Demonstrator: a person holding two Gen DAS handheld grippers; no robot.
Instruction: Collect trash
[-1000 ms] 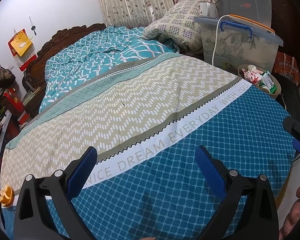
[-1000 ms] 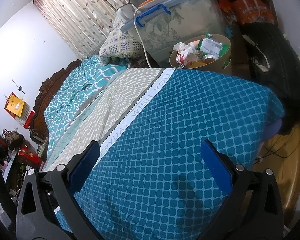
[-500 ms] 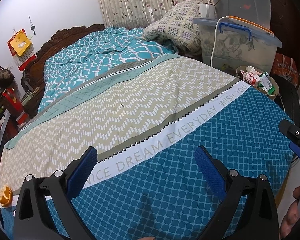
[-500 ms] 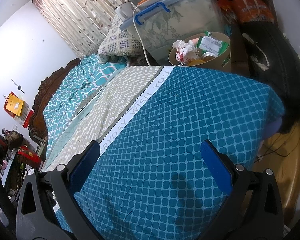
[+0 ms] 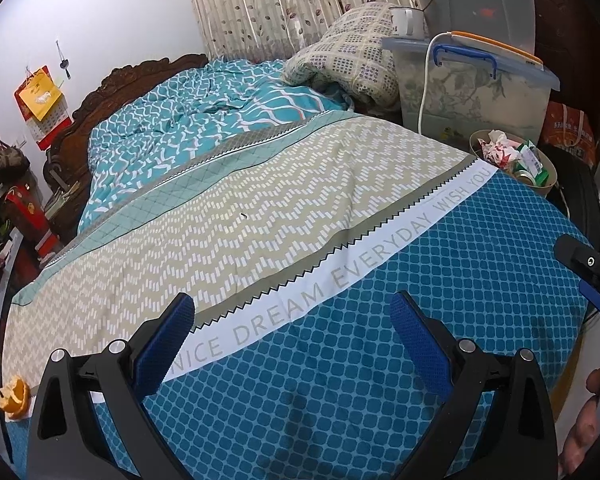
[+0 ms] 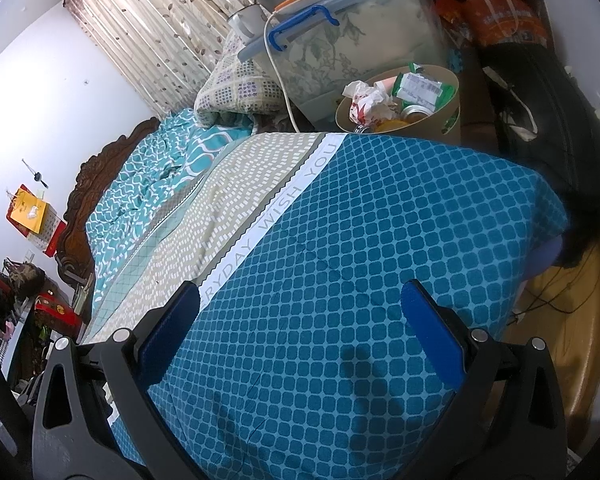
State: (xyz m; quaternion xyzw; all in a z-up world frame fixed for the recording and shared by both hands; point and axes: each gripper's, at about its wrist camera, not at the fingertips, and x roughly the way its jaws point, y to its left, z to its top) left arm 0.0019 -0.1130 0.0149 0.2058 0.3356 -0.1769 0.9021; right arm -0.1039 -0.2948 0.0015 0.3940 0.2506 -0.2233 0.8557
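Note:
A round tan trash bin [image 6: 448, 120] stands beside the bed's right edge, holding crumpled paper, wrappers and a can; it also shows in the left wrist view [image 5: 546, 188]. An orange peel [image 5: 14, 396] lies at the bed's near left edge. My left gripper [image 5: 292, 316] is open and empty above the blue quilt [image 5: 420, 300]. My right gripper [image 6: 300, 304] is open and empty over the quilt's right part [image 6: 380, 260]; its tip shows at the right edge of the left wrist view [image 5: 588, 284].
A clear storage box [image 5: 472, 92] with a white cable stands behind the bin. A folded checked blanket [image 5: 352, 52] lies at the bed's far right. A carved headboard [image 5: 112, 88] and cluttered shelves [image 5: 4, 216] are on the left. A black bag [image 6: 552, 140] sits right of the bin.
Both grippers have drifted slightly back and up over the bed; the bin appears a little farther away. Both stay open and empty.

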